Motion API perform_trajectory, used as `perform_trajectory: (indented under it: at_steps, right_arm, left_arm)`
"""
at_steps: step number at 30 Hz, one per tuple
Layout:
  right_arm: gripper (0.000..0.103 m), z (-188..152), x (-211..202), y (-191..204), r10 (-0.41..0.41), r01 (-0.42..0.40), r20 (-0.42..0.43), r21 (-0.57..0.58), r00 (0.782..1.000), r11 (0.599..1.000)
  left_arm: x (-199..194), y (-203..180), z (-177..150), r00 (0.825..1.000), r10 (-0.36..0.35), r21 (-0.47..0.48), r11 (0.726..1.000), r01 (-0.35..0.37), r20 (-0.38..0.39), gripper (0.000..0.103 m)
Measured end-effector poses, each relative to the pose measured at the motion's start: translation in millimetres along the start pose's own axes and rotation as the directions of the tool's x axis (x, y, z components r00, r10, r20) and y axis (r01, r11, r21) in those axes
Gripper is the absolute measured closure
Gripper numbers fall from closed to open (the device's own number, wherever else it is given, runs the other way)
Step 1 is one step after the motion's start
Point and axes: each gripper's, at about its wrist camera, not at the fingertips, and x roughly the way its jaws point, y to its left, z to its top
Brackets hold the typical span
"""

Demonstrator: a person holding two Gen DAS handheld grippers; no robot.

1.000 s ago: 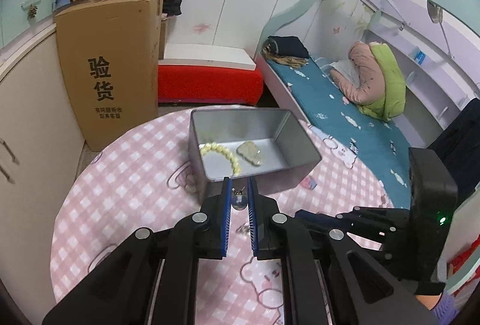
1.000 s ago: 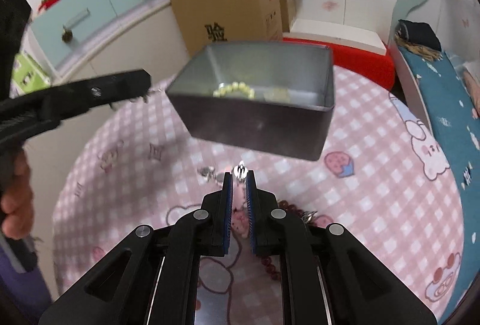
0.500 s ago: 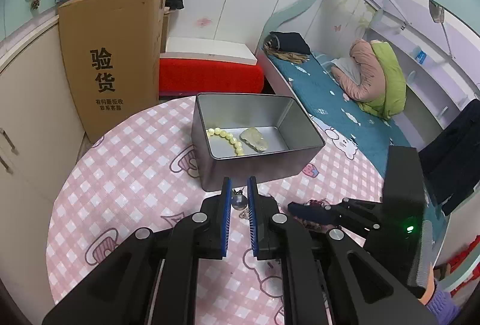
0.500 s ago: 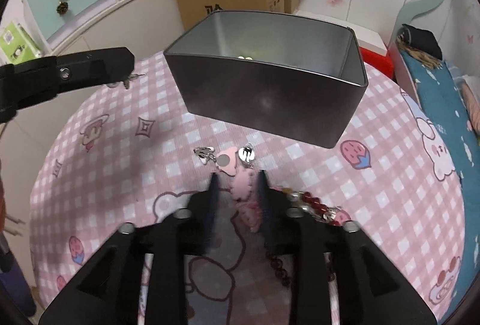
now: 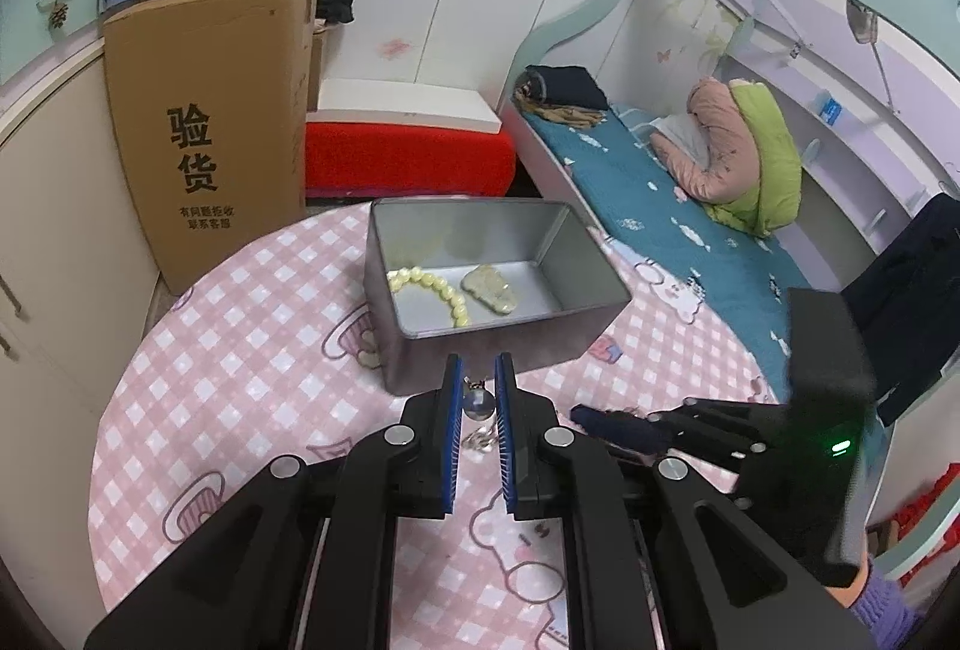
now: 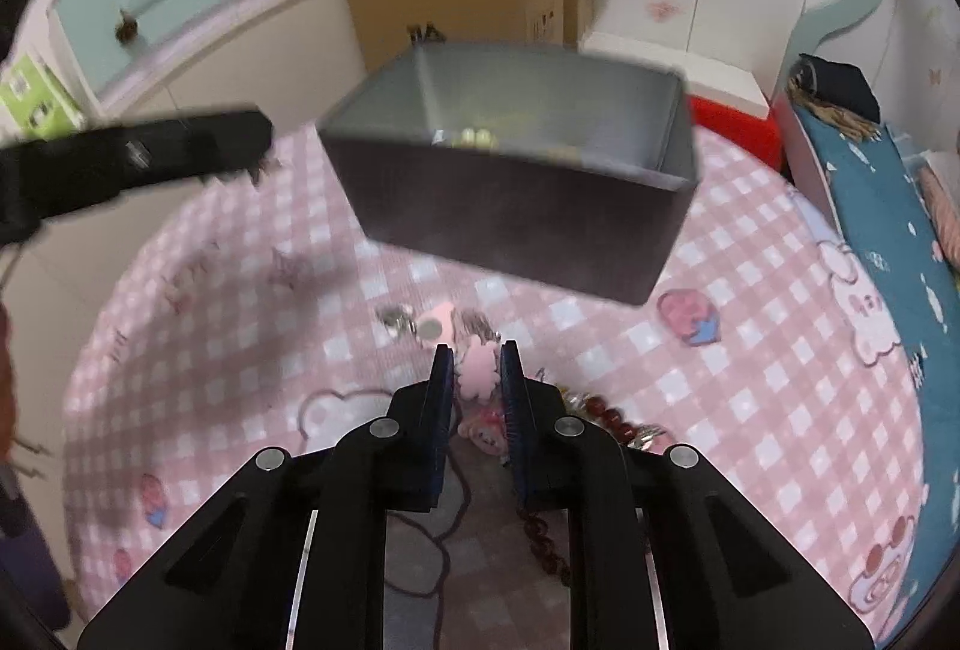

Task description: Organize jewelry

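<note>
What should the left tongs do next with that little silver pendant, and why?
Probably lift the left tongs forward over the metal tin's near rim and release there. They pinch the silver pendant just short of the tin, where a yellow bead bracelet and a pale stone piece already lie. The right tongs are busy around a pink charm.
</note>
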Motion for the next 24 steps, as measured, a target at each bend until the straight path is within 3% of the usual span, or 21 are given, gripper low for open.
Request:
perform_trajectory:
  at_steps: [9, 13, 18, 24]
  right_arm:
    - [0.087, 46.0, -62.2, -22.6, 0.060, -0.069, 0.157, 0.056, 0.986, 0.996]
    - [0.087, 72.4, -62.8, -31.2, 0.075, -0.093, 0.183, 0.090, 0.980, 0.992]
    - [0.087, 89.2, -30.5, -39.9, 0.081, -0.098, 0.126, 0.130, 0.989, 0.987]
    - [0.087, 82.4, 5.9, -40.5, 0.089, -0.097, 0.062, 0.157, 0.994, 0.983]
  left_arm:
    - [13.8, -0.9, 41.5, 0.994, -0.108, -0.029, 0.994, 0.107, -0.011, 0.094]
    - [40.6, 3.1, 60.9, 0.980, -0.183, -0.070, 0.982, 0.178, -0.080, 0.094]
    - [79.3, 9.4, 67.2, 0.973, -0.162, -0.110, 0.983, 0.145, -0.166, 0.094]
    - [102.2, 17.1, 55.7, 0.972, -0.079, -0.112, 0.992, 0.055, -0.219, 0.093]
